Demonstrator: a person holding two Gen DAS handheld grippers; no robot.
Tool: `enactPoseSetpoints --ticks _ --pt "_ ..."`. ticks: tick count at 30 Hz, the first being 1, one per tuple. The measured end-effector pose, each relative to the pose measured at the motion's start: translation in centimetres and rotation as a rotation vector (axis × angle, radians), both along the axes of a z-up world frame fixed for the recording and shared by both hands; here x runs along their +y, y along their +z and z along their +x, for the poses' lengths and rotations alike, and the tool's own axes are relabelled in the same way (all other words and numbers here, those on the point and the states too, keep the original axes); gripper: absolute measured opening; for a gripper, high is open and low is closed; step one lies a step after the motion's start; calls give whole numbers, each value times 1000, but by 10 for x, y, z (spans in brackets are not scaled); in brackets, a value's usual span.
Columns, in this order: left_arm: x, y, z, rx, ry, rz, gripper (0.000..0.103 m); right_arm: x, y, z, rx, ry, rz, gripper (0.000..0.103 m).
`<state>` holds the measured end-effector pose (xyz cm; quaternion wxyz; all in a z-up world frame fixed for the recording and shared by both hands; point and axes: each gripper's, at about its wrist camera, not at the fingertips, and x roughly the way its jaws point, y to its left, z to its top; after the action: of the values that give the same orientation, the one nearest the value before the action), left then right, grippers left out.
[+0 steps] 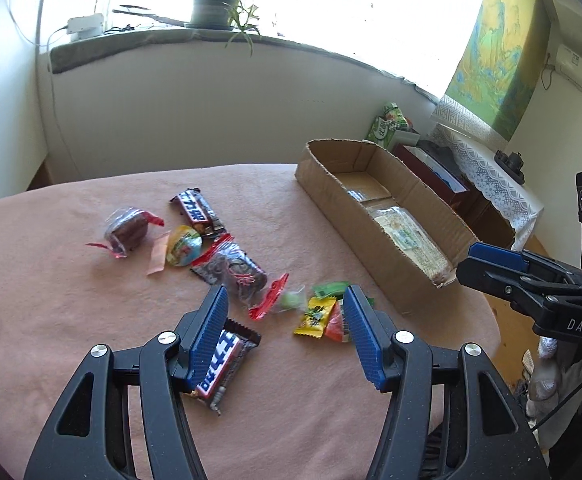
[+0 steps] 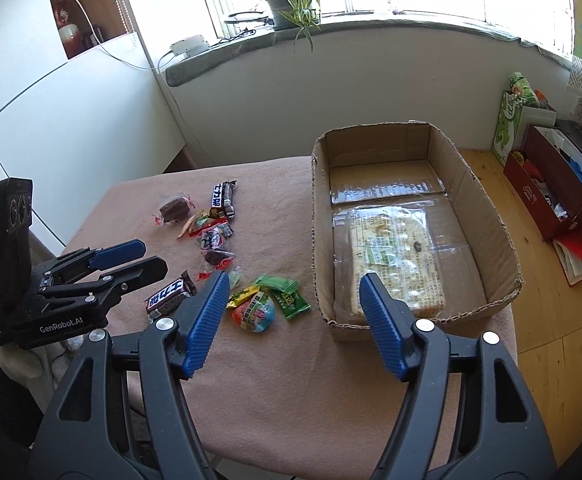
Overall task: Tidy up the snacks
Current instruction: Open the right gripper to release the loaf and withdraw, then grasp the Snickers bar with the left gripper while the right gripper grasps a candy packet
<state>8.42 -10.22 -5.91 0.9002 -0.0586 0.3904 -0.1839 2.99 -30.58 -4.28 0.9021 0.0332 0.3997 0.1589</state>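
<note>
A scatter of wrapped snacks lies on a pink cloth [image 2: 275, 380] covering a table. Farthest left is a dark cake in clear wrap with red ends [image 1: 127, 232]. Beside it to the right lie a chocolate bar [image 1: 198, 212], a round yellow sweet [image 1: 184, 246] and a dark packet with a red edge [image 1: 231, 268]. Nearer sits a second chocolate bar [image 1: 221, 364], partly under one finger of the left gripper [image 1: 285, 334]. To its right are small candies: a yellow packet [image 1: 315, 318], a green packet [image 1: 331, 289] and a pale green sweet [image 1: 293, 300].

To the right of the snacks stands an open cardboard box [image 2: 487, 220]. Inside it lies one flat clear-wrapped pack of biscuits [image 2: 395, 256], towards the near end.

The left gripper hangs over the near candies with its blue fingers spread and nothing between them. The right gripper [image 2: 293, 320] hangs over the near left corner of the box, fingers spread wide and empty.

Beyond the table, a potted plant [image 2: 291, 8] stands on the windowsill. On the wooden floor to the far right is a red box [image 2: 547, 200].
</note>
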Motion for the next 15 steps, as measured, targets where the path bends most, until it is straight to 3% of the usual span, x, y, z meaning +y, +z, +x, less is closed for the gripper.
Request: enactPoseSetpoints --ticks 7,15 --pt "33 -12 -16 13 44 11 60 38 -20 -22 -8 62 -22 70" --pt "51 -35 -22 65 60 9 60 64 -59 -19 57 59 -39 68"
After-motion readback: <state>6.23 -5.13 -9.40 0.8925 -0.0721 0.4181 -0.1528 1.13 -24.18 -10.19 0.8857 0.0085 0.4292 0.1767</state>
